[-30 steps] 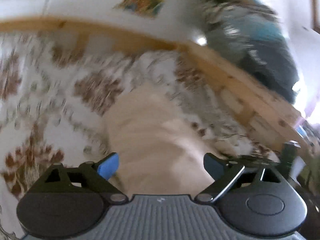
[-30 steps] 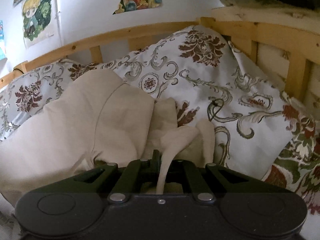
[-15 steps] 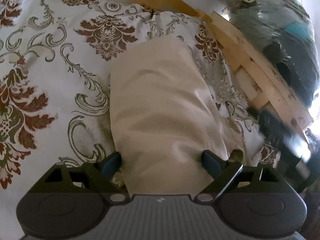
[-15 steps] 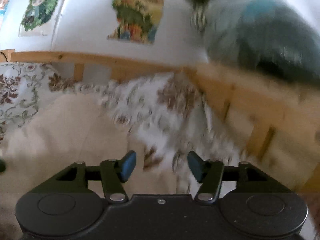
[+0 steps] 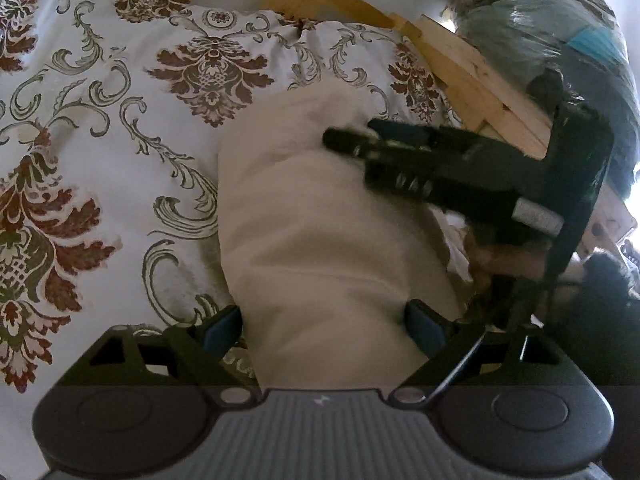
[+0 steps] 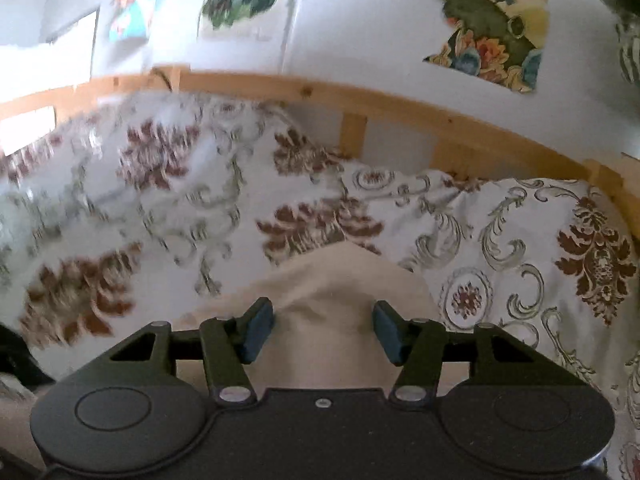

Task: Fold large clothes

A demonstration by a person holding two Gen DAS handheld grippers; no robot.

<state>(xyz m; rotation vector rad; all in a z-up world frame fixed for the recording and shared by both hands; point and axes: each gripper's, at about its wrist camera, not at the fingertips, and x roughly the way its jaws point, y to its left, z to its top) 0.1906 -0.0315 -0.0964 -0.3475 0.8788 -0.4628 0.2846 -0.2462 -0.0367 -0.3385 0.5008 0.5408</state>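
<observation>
Half a second before, the right black two-finger gripper [image 6: 323, 330] had been out at the side of the bed with its blue pads [image 6: 256, 330] apart; by now it had swung in over the soft cream-coloured folded garment [image 5: 320, 248], and a second before that it had been pinching a strip of that cloth. Its fingers stood wide apart with nothing between them but the cloth lying below. The left black two-finger gripper [image 5: 322, 326] had stayed where it was, low at the near end of the garment. Its fingers were spread wide too, one on each side of the cloth, not squeezing it.

The garment lay on the white bedcover with brown flower patterns [image 5: 100, 128], folded into a long narrow bundle. It ran from the left gripper toward the light wooden bed rail [image 5: 472, 68]. From the left camera, the right gripper showed as a dark blurry shape [image 5: 460, 168] over the far end of the bundle.

Most of the folding looked done, since the cloth was already a neat long shape. One more fold, end to end, probably was left, or a little smoothing.
</observation>
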